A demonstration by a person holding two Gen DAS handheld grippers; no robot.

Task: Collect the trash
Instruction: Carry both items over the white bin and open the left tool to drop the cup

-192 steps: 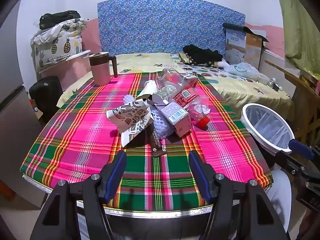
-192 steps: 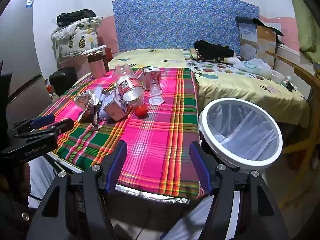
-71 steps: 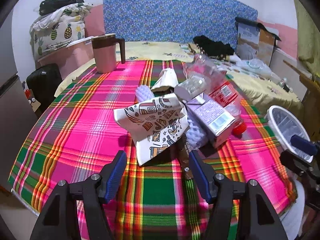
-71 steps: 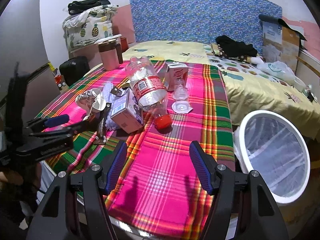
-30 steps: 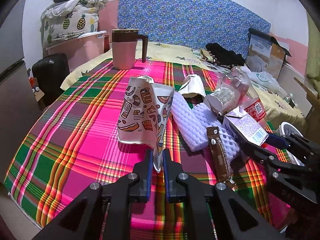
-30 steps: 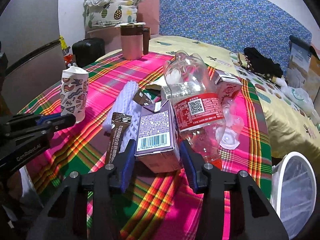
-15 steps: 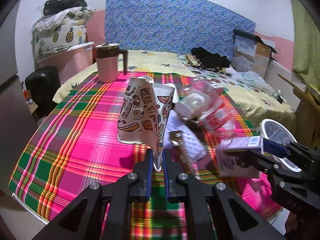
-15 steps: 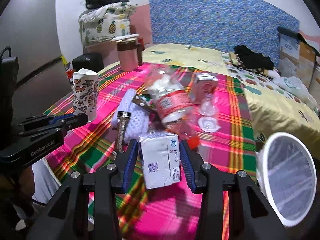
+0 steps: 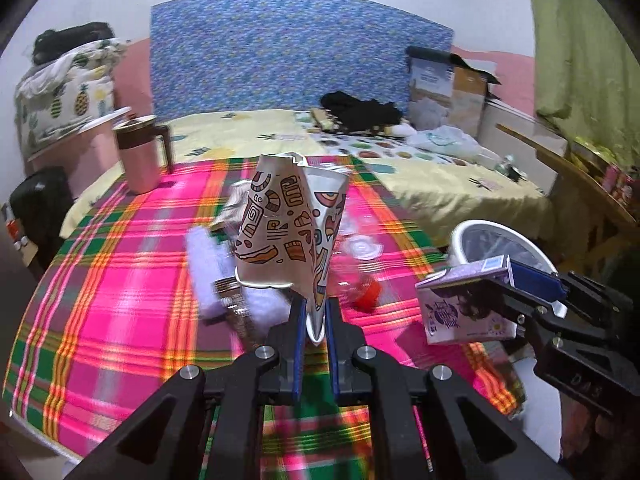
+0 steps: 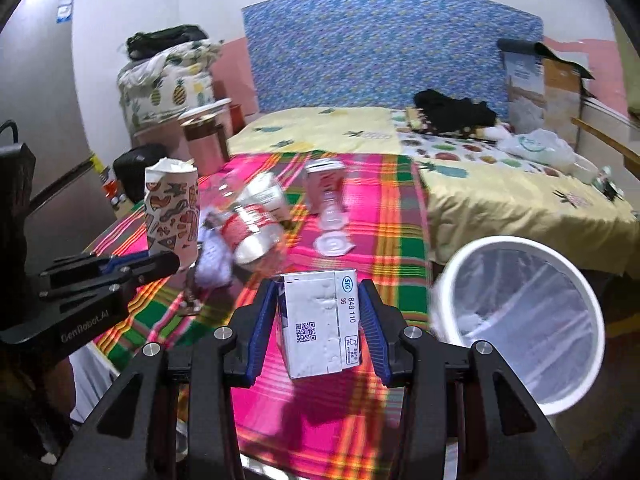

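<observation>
My left gripper (image 9: 313, 318) is shut on the rim of a crumpled patterned paper cup (image 9: 290, 236), held up above the plaid table (image 9: 120, 280). The same cup (image 10: 172, 212) shows at the left of the right wrist view. My right gripper (image 10: 318, 312) is shut on a small white drink carton (image 10: 322, 320), lifted off the table; this carton (image 9: 466, 304) appears purple-sided in the left wrist view. A white-rimmed trash bin (image 10: 524, 320) lined with a clear bag stands beside the table's right edge, to the right of the carton. On the table lie a plastic bottle (image 10: 248, 224), white foam netting (image 9: 208, 276) and another carton (image 10: 324, 188).
A brown-lidded pink mug (image 9: 138, 156) stands at the table's far left corner. Behind the table is a bed (image 10: 500, 184) with a yellow sheet, black clothes and a plastic bag. A wooden chair (image 9: 580, 200) stands right of the bin. A black suitcase (image 9: 40, 208) sits left.
Both grippers have lifted and drawn back toward the right with their loads: the cup and the carton are off the table, and the bin has come closer in both views.
</observation>
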